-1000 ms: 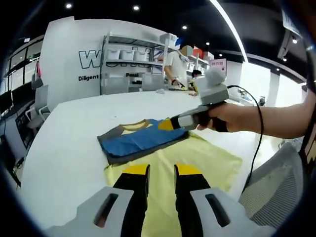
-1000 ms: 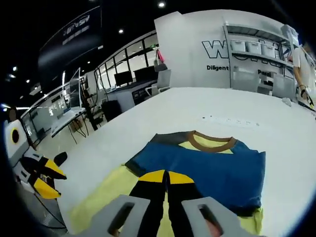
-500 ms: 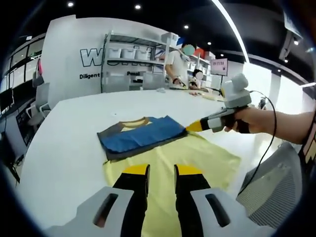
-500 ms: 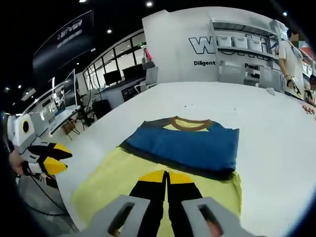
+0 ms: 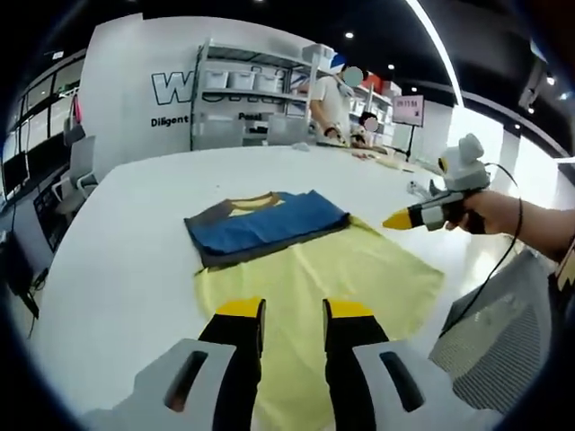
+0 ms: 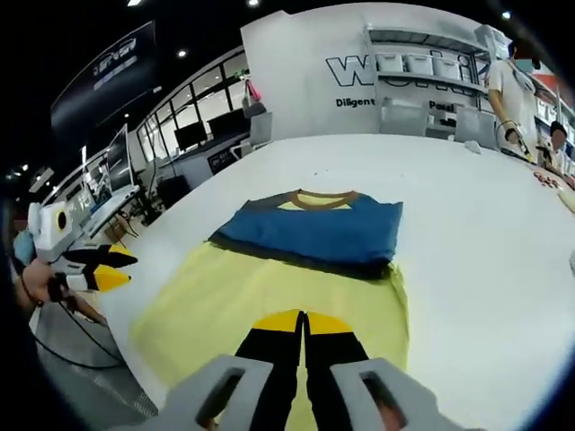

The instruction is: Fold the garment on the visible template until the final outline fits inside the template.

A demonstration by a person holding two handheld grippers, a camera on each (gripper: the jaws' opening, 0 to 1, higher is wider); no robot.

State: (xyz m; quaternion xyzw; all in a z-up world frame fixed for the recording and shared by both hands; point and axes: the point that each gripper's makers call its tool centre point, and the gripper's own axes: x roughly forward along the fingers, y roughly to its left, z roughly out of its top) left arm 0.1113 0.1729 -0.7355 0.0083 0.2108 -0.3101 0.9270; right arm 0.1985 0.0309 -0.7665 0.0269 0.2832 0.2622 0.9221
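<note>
The garment [image 5: 268, 226], a blue tee folded into a flat bundle, lies on the far end of the yellow template [image 5: 332, 287], long axis running crosswise, brown collar at about 11 o'clock in the left gripper view and facing away. Both sit on the white tabletop [image 5: 117, 269]. Left gripper [image 5: 295, 310] has its jaws a bit apart, holding nothing. Right gripper [image 6: 304, 319] is pinched closed, empty, and off the cloth at 3 o'clock.
</note>
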